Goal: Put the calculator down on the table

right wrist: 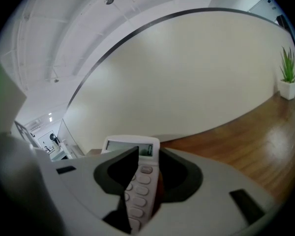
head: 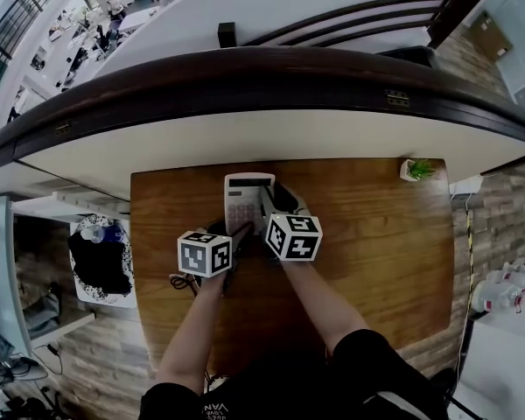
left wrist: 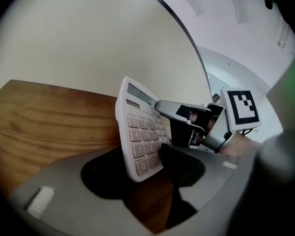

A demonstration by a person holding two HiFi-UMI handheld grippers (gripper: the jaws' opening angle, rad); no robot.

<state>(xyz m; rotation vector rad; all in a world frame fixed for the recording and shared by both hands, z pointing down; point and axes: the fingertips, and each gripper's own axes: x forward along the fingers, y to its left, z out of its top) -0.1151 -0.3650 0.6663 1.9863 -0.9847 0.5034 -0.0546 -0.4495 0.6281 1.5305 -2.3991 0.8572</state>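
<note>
Set-down step: your right claw is clamped on the calculator, holding it tilted near the far edge of the desk. Your left claw stands open, with the calculator's lower corner loose between its jaws. Next, lay the calculator flat on the desk and release.

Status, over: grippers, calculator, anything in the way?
Right gripper jaws shut on calculator. Left gripper jaws open around its corner. Calculator tilted over table. Plant well clear.

Overhead, two close-ups; calculator apparently shared
</note>
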